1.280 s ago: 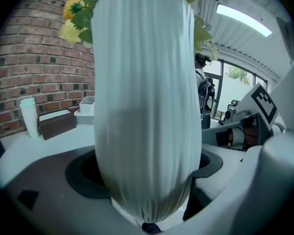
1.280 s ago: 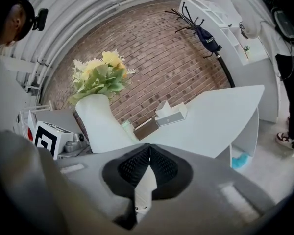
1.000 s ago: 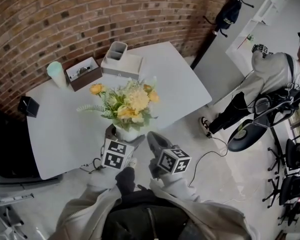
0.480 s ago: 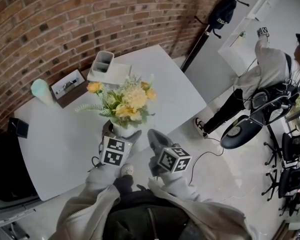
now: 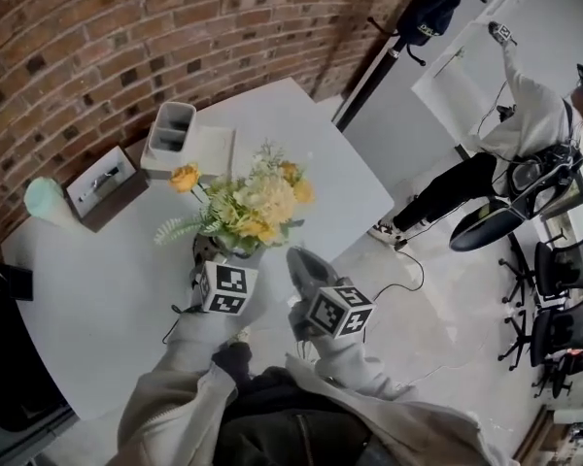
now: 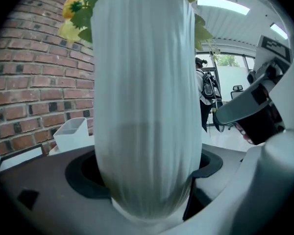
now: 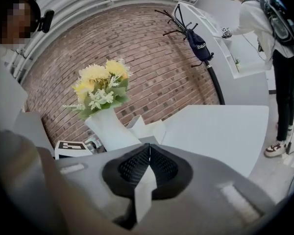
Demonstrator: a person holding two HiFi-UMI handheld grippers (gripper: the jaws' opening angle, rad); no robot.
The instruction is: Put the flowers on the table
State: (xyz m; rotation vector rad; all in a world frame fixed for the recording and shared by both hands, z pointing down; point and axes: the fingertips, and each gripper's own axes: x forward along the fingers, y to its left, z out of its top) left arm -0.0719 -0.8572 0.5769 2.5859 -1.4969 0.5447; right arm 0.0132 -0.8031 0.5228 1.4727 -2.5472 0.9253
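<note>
Showing yellow flowers (image 5: 260, 202), ribbed wht vase (image 6: 144, 106).

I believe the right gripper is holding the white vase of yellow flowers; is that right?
Not quite: the left gripper is holding the white vase of yellow flowers, as the left gripper view shows; the right gripper is shut and empty.

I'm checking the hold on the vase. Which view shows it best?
The left gripper view: the white ribbed vase fills it, clamped between the left gripper's jaws. The right gripper view shows it small, side-on, beneath the flowers. In the head view the flowers hide most of it.
</note>
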